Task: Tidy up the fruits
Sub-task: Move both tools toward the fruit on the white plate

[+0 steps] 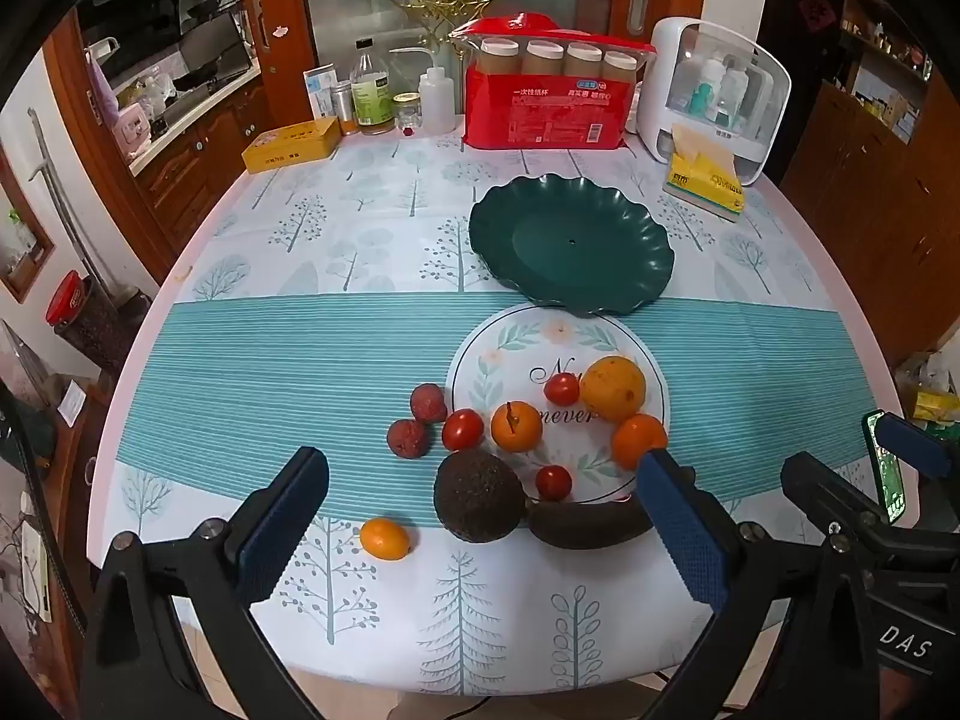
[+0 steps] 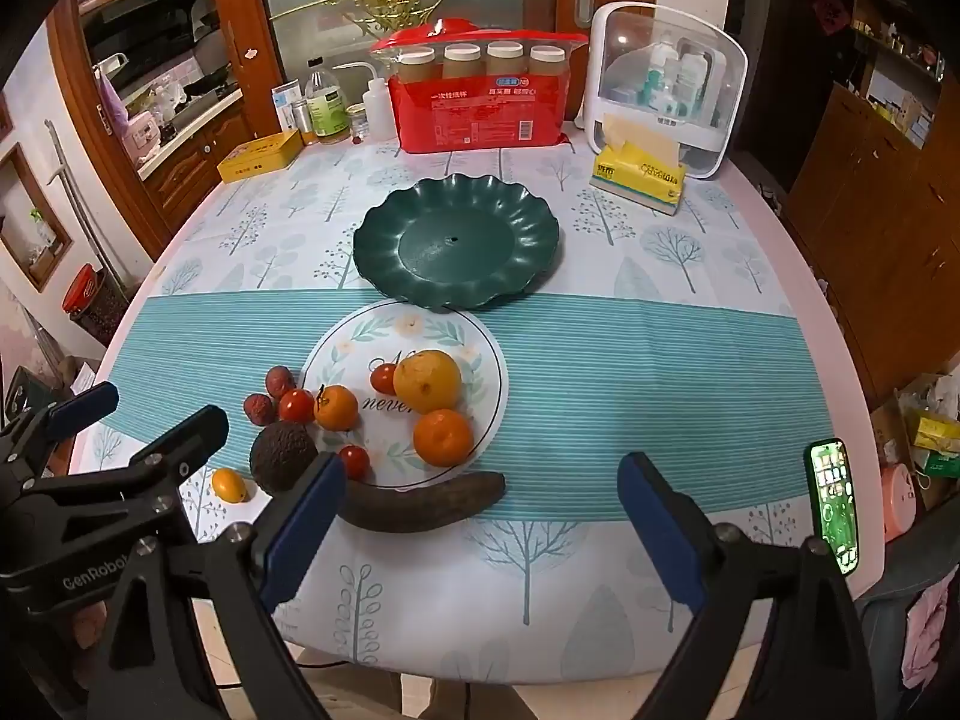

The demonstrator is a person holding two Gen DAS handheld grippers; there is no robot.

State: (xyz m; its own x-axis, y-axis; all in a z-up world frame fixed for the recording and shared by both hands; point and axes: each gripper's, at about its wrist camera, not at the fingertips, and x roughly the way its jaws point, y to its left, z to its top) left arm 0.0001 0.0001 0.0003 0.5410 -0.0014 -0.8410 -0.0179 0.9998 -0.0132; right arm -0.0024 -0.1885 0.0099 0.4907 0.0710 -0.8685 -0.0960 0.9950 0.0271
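An empty dark green scalloped plate [image 1: 570,243] [image 2: 456,240] sits mid-table. In front of it a round white floral mat [image 1: 522,354] [image 2: 360,342] carries a large yellow-orange fruit [image 1: 612,389] [image 2: 427,381], two tangerines [image 1: 516,426] [image 2: 443,437] and cherry tomatoes [image 1: 561,389]. Beside the mat lie two lychees [image 1: 408,438] [image 2: 259,408], a dark avocado [image 1: 477,495] [image 2: 282,464], a blackened banana [image 1: 591,521] [image 2: 426,501] and a kumquat [image 1: 384,538] [image 2: 228,485]. My left gripper [image 1: 480,531] is open and empty, just before the avocado. My right gripper [image 2: 480,531] is open and empty, near the banana.
At the table's far edge stand a red pack of paper cups [image 1: 549,102], bottles [image 1: 372,90], a yellow tin [image 1: 291,145], a white storage box [image 1: 714,90] and a yellow tissue pack [image 1: 705,180]. Wooden cabinets flank both sides. A phone [image 2: 833,504] is mounted on the right.
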